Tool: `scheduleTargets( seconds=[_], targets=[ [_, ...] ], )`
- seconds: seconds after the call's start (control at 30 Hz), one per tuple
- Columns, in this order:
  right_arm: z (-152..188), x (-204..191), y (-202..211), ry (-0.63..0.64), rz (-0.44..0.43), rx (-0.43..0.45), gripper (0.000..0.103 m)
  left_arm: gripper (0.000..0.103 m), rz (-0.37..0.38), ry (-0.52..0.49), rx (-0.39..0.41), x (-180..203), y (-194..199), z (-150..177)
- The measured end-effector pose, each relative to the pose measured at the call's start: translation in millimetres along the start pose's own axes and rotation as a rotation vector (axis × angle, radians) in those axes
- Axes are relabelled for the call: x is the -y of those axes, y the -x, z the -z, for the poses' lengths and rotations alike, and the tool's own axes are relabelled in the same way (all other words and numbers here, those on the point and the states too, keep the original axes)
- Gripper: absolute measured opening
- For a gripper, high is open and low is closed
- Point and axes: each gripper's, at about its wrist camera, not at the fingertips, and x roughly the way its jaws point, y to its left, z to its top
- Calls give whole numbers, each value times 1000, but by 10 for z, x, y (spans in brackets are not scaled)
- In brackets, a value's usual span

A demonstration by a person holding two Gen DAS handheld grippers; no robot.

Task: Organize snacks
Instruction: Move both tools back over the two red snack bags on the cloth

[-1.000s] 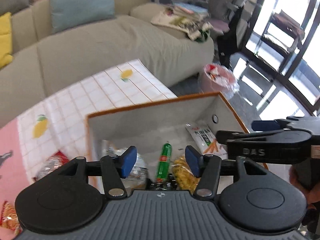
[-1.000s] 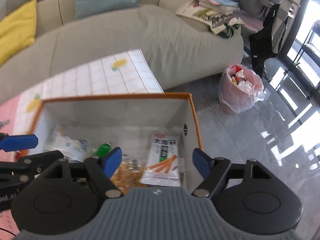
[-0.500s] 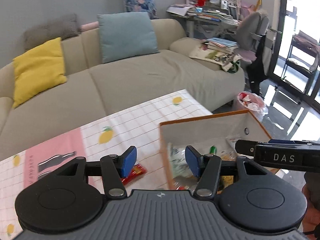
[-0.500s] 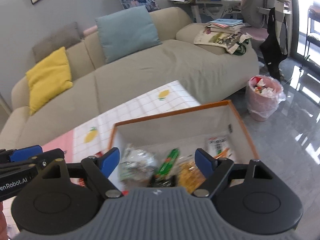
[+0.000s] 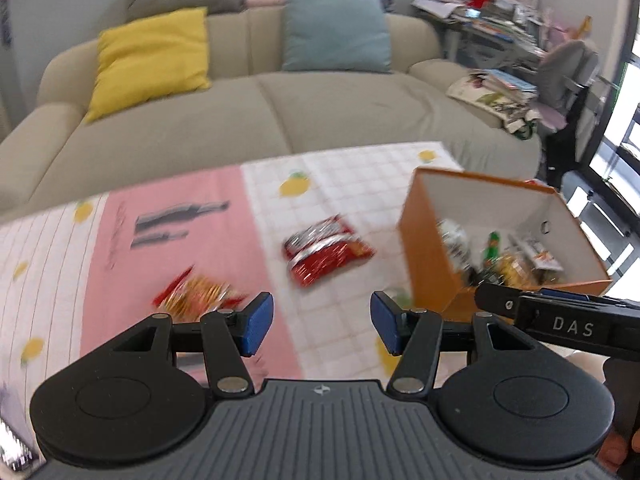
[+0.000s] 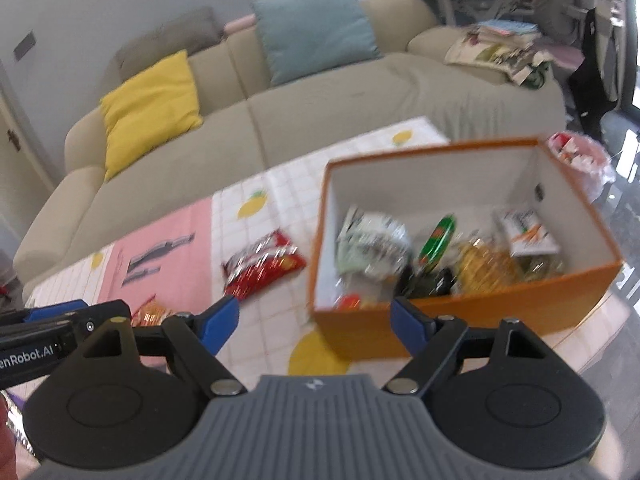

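Only stuff I can actually read: "DAS" on my right gripper and "enRobot.AI", cut off, on my left gripper. Snack packets are too blurry.

Light: bright daylight, entering from windows at far right.
Glare: blown-out white on window panes; sheen on foil of red snack bag.
Blur: motion smear across tablecloth, snacks, orange box; gripper bodies sharp.
Distortion: fisheye bending, dark corners.
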Motion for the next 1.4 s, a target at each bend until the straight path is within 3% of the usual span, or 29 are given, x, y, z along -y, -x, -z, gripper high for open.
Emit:
scheduleTargets(
  seconds=[0.37, 0.43, 0.6, 0.87, 1.2, 1.3, 1.4],
  targets=[
    [310, -437, -343, 143, -18, -67, 80, 66, -50, 113, -63, -633, -142, 389],
    [316, -506, -411, 166, -20, -72, 80, 66, -45, 106, -54, -708, -161, 400],
    [279, -667, -619, 223, -19, -84, 80, 81, -41, 92, -23, -866, -239, 387],
    [207, -824, -954, 259, -19, -126, 85, 82, -104, 131, -67, -1221, -519, 403],
    [157, -972, -1423, 306, -16, -177, 86, 83, -95, 138, -93, -1375, -937, 257],
    [91, -1015, -1570, 320, 3, -164, 86, 83, -83, 206, -107, -1391, -1091, 166],
    [-8, -1026, -1725, 301, 18, -153, 86, 83, -68, 352, -137, -1454, -1266, 115]
  ],
)
